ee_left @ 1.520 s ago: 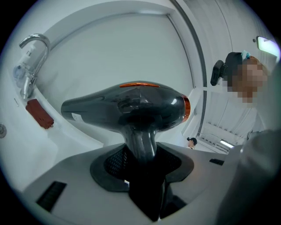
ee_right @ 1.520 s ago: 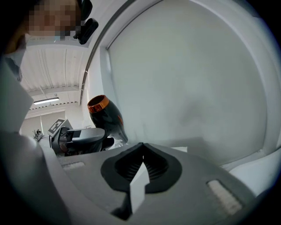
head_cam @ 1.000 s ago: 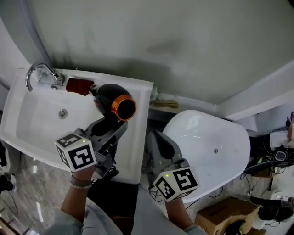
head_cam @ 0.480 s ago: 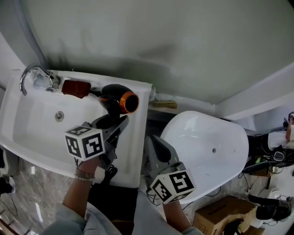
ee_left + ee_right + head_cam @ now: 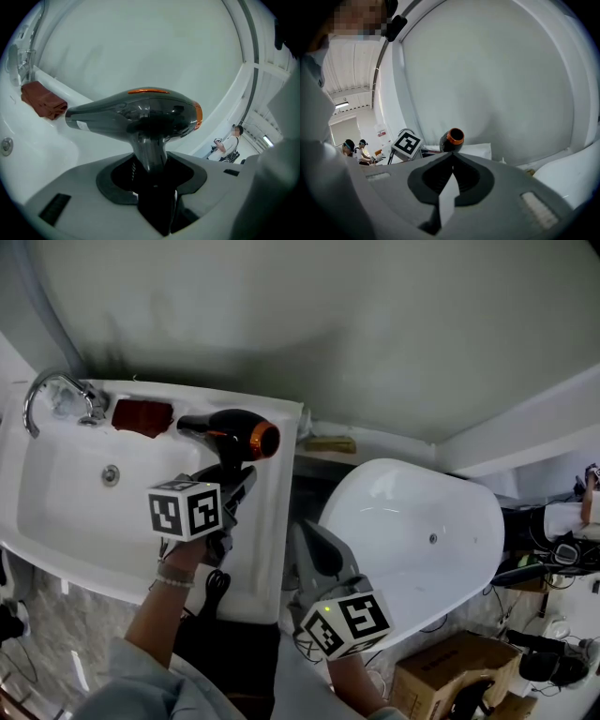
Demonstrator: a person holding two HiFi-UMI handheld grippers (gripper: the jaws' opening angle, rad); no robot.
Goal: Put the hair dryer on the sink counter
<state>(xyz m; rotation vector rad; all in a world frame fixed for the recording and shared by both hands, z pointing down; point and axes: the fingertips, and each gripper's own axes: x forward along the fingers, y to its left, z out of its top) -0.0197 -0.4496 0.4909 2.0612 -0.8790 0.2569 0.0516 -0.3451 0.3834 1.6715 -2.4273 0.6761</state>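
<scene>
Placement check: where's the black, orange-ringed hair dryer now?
Head view, left side: the hair dryer, in the left gripper, at the back right corner of the white sink, beside the red cloth.

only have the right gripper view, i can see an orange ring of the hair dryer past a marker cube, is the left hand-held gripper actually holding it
Observer: Yes. In the left gripper view the left hand-held gripper is shut on the hair dryer by its handle.
Operator: is it over the counter
Observer: In the head view it sits above the sink counter, right of the basin and near the back edge. I can't tell if it touches.
Operator: anything beside it
Observer: A folded red cloth lies just past the nozzle, next to the faucet, apart from the dryer.
</scene>
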